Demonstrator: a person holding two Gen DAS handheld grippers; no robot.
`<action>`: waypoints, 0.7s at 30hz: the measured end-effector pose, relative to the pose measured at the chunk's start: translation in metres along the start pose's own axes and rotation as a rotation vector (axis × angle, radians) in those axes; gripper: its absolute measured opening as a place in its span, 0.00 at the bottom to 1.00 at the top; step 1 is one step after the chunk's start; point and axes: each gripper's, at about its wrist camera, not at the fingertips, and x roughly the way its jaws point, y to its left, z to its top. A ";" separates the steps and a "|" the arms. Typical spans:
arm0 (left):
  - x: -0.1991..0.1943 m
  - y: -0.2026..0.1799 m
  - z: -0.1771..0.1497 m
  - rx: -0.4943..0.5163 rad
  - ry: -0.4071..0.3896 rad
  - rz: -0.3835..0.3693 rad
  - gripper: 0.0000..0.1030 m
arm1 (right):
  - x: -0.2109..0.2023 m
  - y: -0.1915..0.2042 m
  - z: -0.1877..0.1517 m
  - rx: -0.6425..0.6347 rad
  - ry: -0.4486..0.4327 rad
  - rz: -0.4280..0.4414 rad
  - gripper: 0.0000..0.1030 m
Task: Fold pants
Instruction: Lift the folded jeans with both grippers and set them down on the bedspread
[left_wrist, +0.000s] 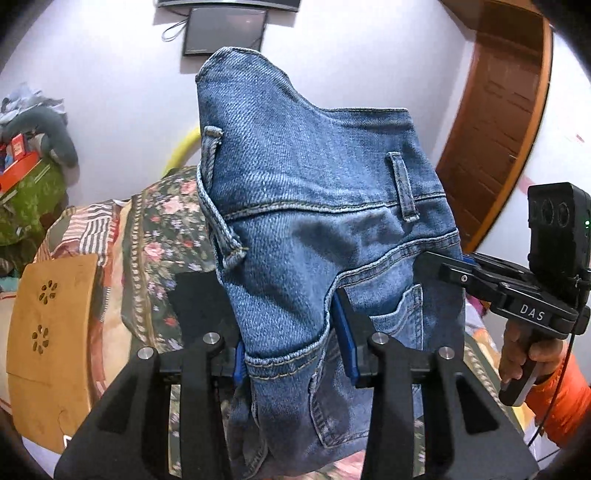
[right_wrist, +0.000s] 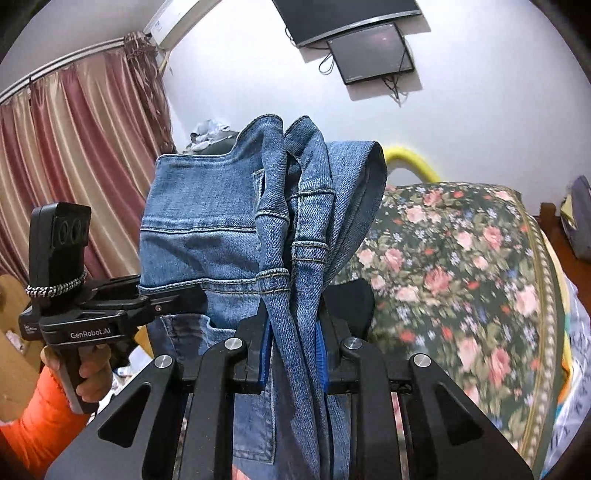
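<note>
both grippers' jaws pinch the jeans (left_wrist: 317, 221) (door (left_wrist: 495, 122) shows left, curtain (right_wrist: 74, 155) right).

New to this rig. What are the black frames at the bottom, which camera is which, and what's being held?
There is no robot: a person holds a two-finger gripper in each hand, each with a fisheye camera looking along its fingers; the black frames are that gripper's own linkage. The left wrist view shows the left gripper clamped on the blue jeans near a back pocket, with the right gripper gripping their edge. The right wrist view shows the right gripper pinching bunched denim. The jeans hang lifted above a bed with a floral bedspread.
</note>
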 end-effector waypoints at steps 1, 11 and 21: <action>0.010 0.011 0.002 -0.010 0.007 0.014 0.38 | 0.015 -0.002 0.003 -0.001 0.013 -0.005 0.17; 0.108 0.080 -0.015 -0.090 0.102 0.089 0.38 | 0.121 -0.029 -0.008 0.050 0.167 -0.023 0.17; 0.165 0.117 -0.030 -0.143 0.201 0.305 0.45 | 0.155 -0.048 -0.017 0.020 0.138 -0.207 0.25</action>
